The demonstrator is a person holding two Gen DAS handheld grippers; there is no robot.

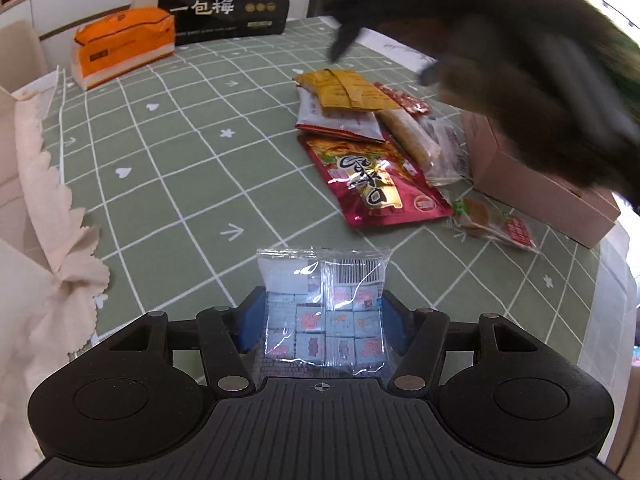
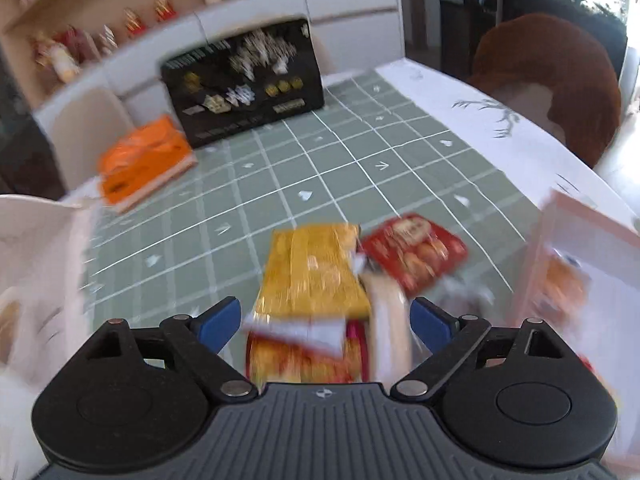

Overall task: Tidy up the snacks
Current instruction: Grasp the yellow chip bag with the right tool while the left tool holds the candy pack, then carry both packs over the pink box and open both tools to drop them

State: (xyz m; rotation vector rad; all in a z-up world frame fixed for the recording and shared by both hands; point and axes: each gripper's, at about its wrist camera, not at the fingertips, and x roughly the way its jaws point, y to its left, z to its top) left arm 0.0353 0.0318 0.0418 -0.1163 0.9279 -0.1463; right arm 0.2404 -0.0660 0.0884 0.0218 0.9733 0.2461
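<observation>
A: Nearest item: clear plastic bag of small square candies (image 1: 325,312), printed cubes in blue and pink, barcode at the far end. Held by?

B: Left gripper (image 1: 324,316), blue pads (image 1: 252,320) closed against both sides of the bag. Long axis runs straight out along the fingers. Bag is over the green grid-patterned tablecloth (image 1: 168,168); whether it touches the cloth cannot be told.

A: Right gripper (image 2: 325,320)?

B: Jaws wide apart, holding nothing. View is blurred. Directly ahead and between its fingers: yellow foil snack packet (image 2: 312,272), long axis pointing away from the tongs, lying on other packets. Red snack packet (image 2: 416,254) just beside it, to the right. Judged: the right gripper is the nearer one to this pile.

A: Pile, from the left view?

B: Large red glossy pouch (image 1: 376,184), white-and-red packet (image 1: 340,120), small clear packet with a round brown snack (image 1: 488,220) at the near edge.

A: Containers?

B: Pale pink cardboard box (image 1: 532,184), open, just right of the pile; one orange-printed packet (image 2: 564,284) appears inside. Rest of contents unclear.

A: Also present?

B: Orange tissue pack (image 1: 124,44); black bag with gold print (image 1: 224,0), standing at the far edge.
</observation>
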